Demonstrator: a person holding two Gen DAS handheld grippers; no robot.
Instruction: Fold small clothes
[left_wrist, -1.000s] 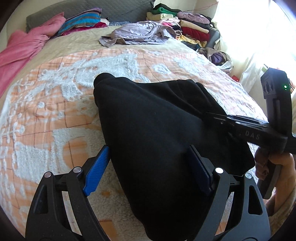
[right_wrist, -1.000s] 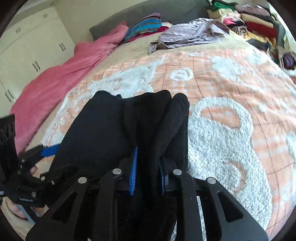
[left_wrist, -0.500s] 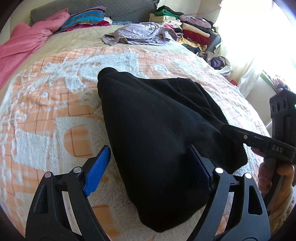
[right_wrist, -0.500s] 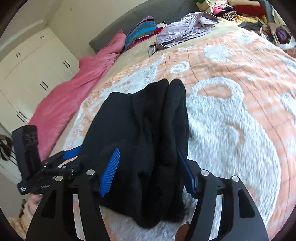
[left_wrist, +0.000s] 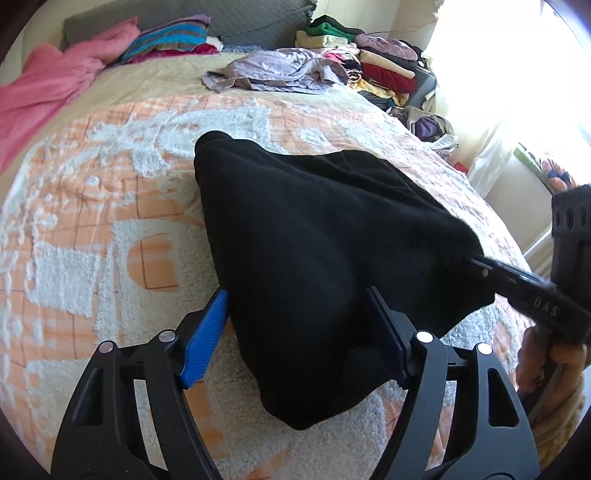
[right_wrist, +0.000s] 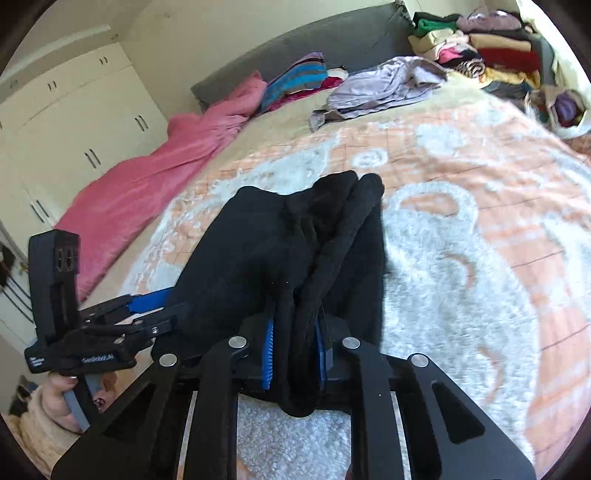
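A black garment (left_wrist: 314, 236) lies folded on the orange-and-white bedspread (left_wrist: 74, 221). My left gripper (left_wrist: 295, 332) is open, its blue pads either side of the garment's near left corner. My right gripper (right_wrist: 295, 350) is shut on a bunched edge of the black garment (right_wrist: 288, 258), with cloth pinched between the blue pads. The right gripper also shows in the left wrist view (left_wrist: 517, 280), reaching into the garment's right edge. The left gripper shows in the right wrist view (right_wrist: 147, 306) at the garment's left side.
A lilac garment (left_wrist: 273, 70) lies crumpled at the far side of the bed. A stack of folded clothes (left_wrist: 373, 62) sits at the far right. A pink blanket (left_wrist: 44, 88) lies along the left edge, striped clothes (left_wrist: 170, 40) behind it. White wardrobes (right_wrist: 55, 129) stand left.
My right gripper opened half a second ago and has shut again on the garment's bunched edge. My left gripper stayed open and drew back slightly.
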